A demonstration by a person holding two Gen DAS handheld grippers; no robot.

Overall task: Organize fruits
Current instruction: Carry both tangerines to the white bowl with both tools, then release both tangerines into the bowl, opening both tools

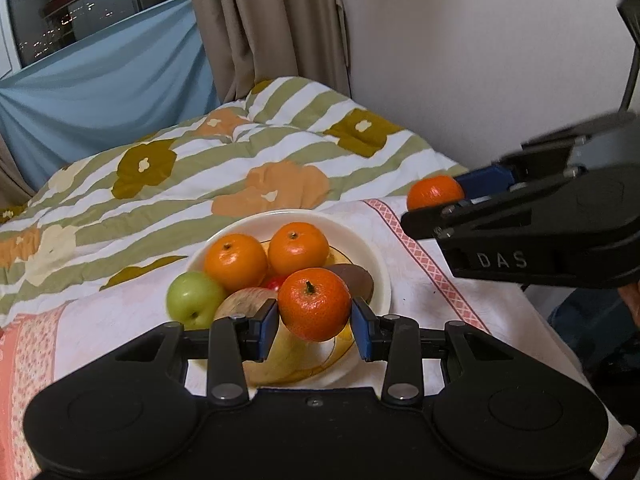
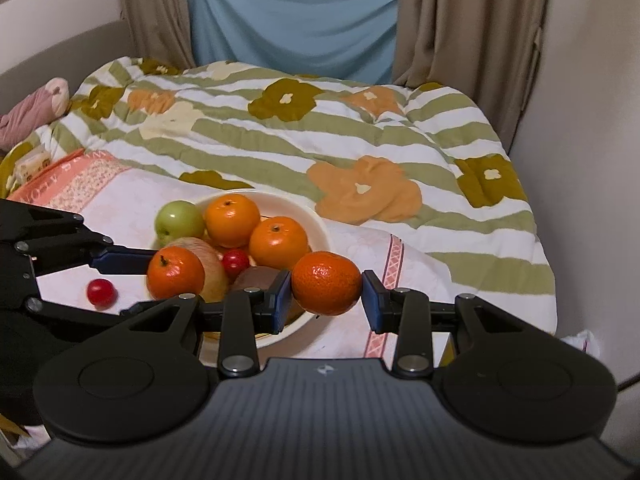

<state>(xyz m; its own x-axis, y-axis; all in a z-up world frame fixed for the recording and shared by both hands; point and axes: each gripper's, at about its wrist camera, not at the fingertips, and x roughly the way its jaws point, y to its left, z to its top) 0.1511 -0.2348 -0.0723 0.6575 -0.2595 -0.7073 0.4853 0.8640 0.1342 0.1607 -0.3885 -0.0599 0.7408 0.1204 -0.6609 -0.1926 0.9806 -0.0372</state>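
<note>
Much of the white bowl (image 1: 372, 256) is hidden: in the left wrist view the near rim disappears behind the left gripper (image 1: 314, 326) and the mandarin (image 1: 314, 304) it clamps, and a pale apple (image 1: 244, 304), a small red fruit (image 1: 276, 282) and a brown fruit (image 1: 354, 278) show only as slivers between other fruit. What the yellow shape (image 1: 296, 356) in the bowl's near part is cannot be made out. The left gripper's blue pads (image 1: 268, 330) press the mandarin on both sides, stem up, above the bowl's near side. The right gripper (image 2: 326, 298) likewise grasps a second mandarin (image 2: 326, 288), its pads (image 2: 282, 296) tight on both flanks; it hangs over the bowl's right rim and the white cloth (image 2: 348, 336) beside it. In the left wrist view this fruit is half covered by the right gripper's black body at the right edge. Two oranges (image 1: 236, 262) sit on the far side of the bowl, and a green apple (image 1: 194, 298) leans at its left rim. A red cherry-like fruit (image 2: 101, 292) lies alone on the cloth, left of the bowl. Bare cloth lies to the right of the bowl as far as a pink patterned border (image 2: 390, 264); beyond the bowl the flowered quilt (image 2: 320, 128) rises, with a wall (image 2: 592, 120) close on the right.
</note>
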